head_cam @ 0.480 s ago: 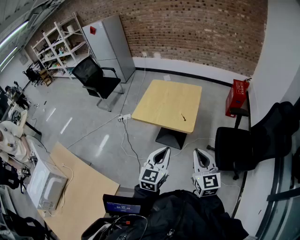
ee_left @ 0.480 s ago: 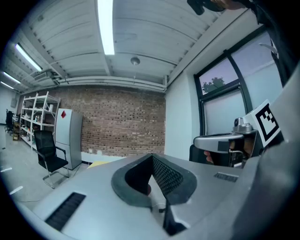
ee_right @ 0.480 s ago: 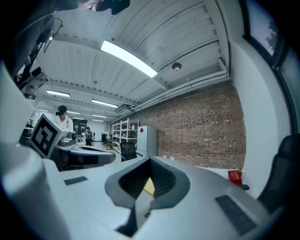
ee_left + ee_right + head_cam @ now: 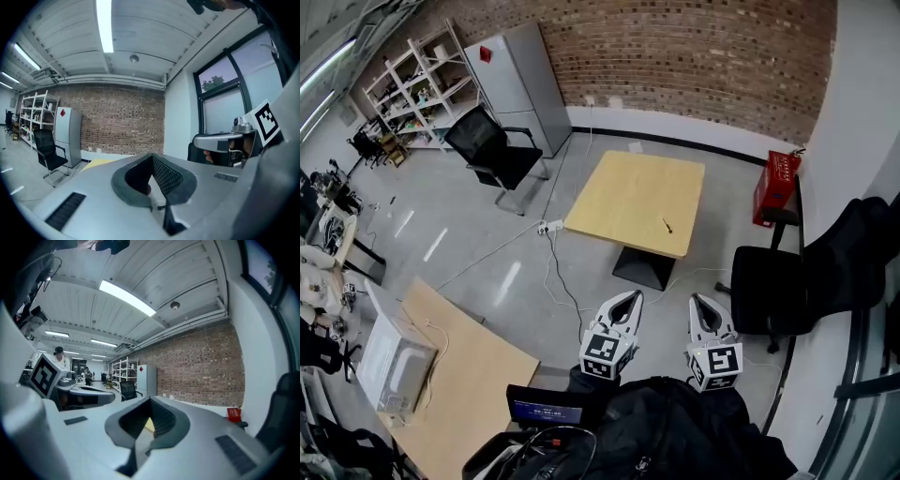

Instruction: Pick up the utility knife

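Observation:
The utility knife [image 4: 667,226] is a small dark sliver lying near the right front edge of the light wooden table [image 4: 628,192], a few steps ahead across the floor. My left gripper [image 4: 627,302] and right gripper [image 4: 702,306] are held side by side close to my body, pointing toward the table and well short of it. Each is shut with nothing between its jaws. In the left gripper view the left gripper [image 4: 153,159] points at the brick wall with the table [image 4: 100,162] low behind it. The right gripper [image 4: 150,401] shows a strip of table [image 4: 149,425] through its hollow.
A black office chair [image 4: 792,281] stands right of the table beside a red crate [image 4: 778,186]. Another black chair [image 4: 495,150] and a grey cabinet [image 4: 523,84] are at the back left. Cables [image 4: 551,267] cross the floor. A wooden board [image 4: 464,380] with a white box [image 4: 394,364] lies at my left.
The head view has shifted very slightly. Both grippers stay shut, in the same place and pose.

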`<state>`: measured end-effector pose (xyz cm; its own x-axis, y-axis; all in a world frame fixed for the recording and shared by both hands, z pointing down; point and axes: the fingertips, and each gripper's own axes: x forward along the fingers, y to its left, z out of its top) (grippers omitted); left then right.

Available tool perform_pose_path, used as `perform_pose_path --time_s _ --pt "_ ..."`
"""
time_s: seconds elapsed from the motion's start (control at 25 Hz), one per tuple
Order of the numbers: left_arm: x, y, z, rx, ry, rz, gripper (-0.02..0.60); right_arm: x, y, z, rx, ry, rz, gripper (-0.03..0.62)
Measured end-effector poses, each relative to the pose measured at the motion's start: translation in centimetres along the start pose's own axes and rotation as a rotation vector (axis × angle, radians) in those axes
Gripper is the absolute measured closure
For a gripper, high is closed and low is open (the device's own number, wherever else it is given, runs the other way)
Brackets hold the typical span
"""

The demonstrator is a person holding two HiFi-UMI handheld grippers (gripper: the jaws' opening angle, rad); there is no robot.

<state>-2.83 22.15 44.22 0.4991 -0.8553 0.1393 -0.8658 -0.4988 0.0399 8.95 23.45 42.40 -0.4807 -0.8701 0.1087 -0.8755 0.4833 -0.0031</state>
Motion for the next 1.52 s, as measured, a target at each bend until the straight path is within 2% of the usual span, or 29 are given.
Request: perform_pose_path --time_s 0.76,1.08,1.52 --pt "0.4 -4.0 -4.2 -0.018 0.110 0.012 0.581 -2.2 -1.6 -4.4 0.068 0.088 0.059 0.589" --pt "2.8 -1.2 -4.5 -0.028 0.110 -0.003 0.581 1.8 -1.3 -4.4 0.057 0.093 0.072 0.589" --pt "10.5 5.6 -1.2 -0.022 0.059 -0.070 0.581 11.0 -2.9 -1.0 0.013 0.051 0.050 0.589"
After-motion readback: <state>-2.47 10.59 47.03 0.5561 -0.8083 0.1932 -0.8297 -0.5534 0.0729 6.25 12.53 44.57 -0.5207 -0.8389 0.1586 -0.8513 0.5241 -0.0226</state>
